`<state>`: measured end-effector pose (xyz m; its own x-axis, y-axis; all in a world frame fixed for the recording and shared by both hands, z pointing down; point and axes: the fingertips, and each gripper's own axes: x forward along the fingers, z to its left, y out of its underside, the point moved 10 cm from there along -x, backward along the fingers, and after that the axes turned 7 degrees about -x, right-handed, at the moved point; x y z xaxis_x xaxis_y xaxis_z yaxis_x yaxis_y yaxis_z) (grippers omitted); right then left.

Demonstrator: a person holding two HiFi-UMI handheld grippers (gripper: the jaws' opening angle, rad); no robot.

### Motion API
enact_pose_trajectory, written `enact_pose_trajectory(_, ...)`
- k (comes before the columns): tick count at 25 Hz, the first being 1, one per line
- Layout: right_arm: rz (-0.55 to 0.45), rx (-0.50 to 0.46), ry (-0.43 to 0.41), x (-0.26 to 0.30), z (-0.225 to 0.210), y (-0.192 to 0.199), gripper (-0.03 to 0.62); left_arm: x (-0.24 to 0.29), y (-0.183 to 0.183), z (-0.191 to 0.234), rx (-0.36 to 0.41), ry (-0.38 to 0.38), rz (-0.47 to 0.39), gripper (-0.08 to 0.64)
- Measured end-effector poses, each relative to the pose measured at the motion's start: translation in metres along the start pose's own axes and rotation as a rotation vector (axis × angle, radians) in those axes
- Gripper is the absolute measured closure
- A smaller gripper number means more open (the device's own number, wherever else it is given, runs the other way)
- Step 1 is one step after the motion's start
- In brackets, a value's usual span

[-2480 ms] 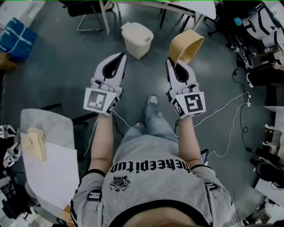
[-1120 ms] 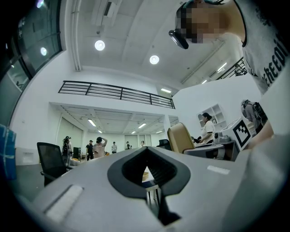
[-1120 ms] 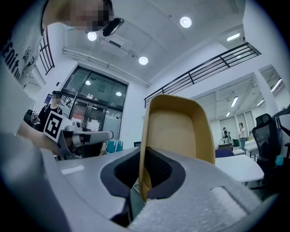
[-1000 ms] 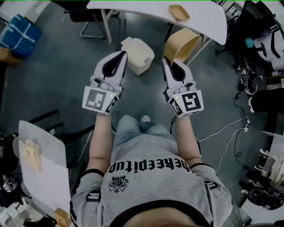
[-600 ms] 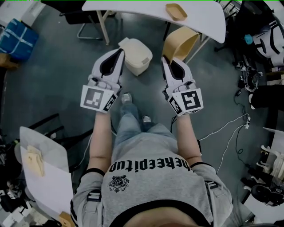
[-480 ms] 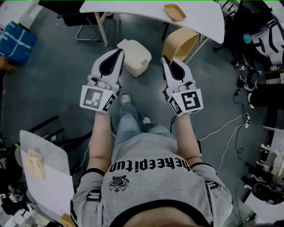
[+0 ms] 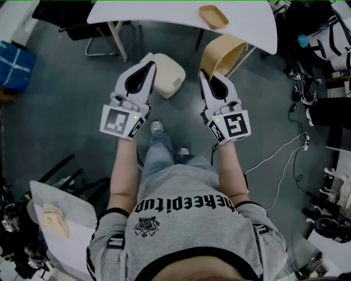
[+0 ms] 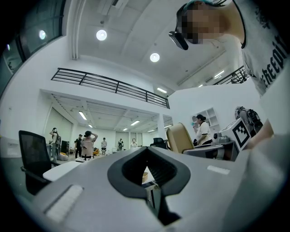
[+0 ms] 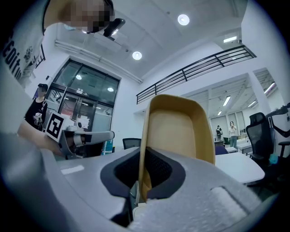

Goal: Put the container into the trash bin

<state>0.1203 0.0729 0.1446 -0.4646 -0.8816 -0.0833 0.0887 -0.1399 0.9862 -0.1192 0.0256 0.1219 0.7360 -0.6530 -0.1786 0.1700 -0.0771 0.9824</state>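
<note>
My right gripper is shut on the rim of a tan container, held up edge-on in front of me; in the right gripper view the same container rises out of the closed jaws. The cream trash bin with its lid stands on the floor beside the left gripper, which is shut and holds nothing. In the left gripper view the left gripper has its jaws together with only the room behind them.
A white table spans the top of the head view with a second tan container on it. A chair stands at the upper left. Cables trail on the floor at right. A white sheet with a tan item lies at lower left.
The person has stepped forward: the table and trash bin have drawn nearer and lower in the head view. Both grippers keep their pose, the right still holding the container.
</note>
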Motion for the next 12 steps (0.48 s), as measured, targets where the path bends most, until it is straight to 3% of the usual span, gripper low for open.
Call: enact_pose_trajectory(12, 0.028, 0.03, 0.087, 0.064, -0.014, 0.02, 0.583, 0.047, 0.015, 0.071, -0.011, 0.087, 0.044, 0.543)
